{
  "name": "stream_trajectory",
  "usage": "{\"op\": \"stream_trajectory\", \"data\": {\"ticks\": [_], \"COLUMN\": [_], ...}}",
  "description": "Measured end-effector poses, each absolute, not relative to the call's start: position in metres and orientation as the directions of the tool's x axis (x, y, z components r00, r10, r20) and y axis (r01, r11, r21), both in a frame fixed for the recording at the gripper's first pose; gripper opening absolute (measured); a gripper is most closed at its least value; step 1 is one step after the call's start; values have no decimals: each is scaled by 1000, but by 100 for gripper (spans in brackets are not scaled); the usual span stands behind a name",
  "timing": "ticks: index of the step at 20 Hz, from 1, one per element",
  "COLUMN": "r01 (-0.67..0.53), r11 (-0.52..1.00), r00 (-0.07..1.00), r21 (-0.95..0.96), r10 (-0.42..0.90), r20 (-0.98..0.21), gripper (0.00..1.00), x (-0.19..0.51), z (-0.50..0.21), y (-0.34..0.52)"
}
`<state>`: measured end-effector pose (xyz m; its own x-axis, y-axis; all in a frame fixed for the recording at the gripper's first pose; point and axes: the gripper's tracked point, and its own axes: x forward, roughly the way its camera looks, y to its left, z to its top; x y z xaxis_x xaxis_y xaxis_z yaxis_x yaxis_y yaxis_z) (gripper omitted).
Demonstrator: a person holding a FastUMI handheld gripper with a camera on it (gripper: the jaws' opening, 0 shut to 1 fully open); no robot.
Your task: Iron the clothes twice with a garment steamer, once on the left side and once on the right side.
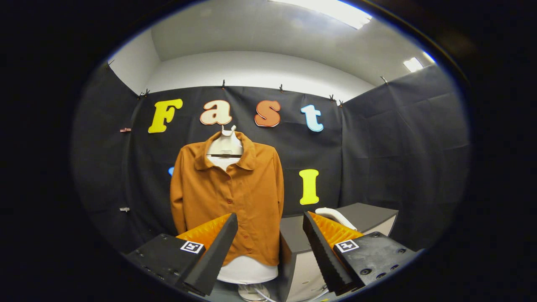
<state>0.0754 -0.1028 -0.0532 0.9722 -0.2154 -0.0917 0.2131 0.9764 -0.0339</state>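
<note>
An orange-brown button-up shirt (228, 197) hangs buttoned on a white torso form (247, 270) against the booth's back wall, beyond my fingers. My gripper (270, 220) is open, with nothing between its fingers, and the shirt's lower right part shows through the gap. A white curved handle (335, 214), likely the garment steamer, lies on a grey table (365, 216) just beyond the right finger; most of it is hidden behind that finger.
The torso form stands on a round base (251, 292) with a thin cord beside it. The grey table's front left corner (289, 251) stands close to the shirt's right hem. Black cloth walls close off the left, back and right.
</note>
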Motion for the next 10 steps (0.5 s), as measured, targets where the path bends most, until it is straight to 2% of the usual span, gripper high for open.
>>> {"op": "stream_trajectory", "data": {"ticks": [5, 10], "r01": [265, 310], "r11": [962, 946], "r00": [959, 935], "r21": [-68, -91], "r10": [-270, -321], "r20": [-86, -149], "gripper": [98, 98], "x": [134, 180], "z": [-61, -92], "y": [-192, -280]}}
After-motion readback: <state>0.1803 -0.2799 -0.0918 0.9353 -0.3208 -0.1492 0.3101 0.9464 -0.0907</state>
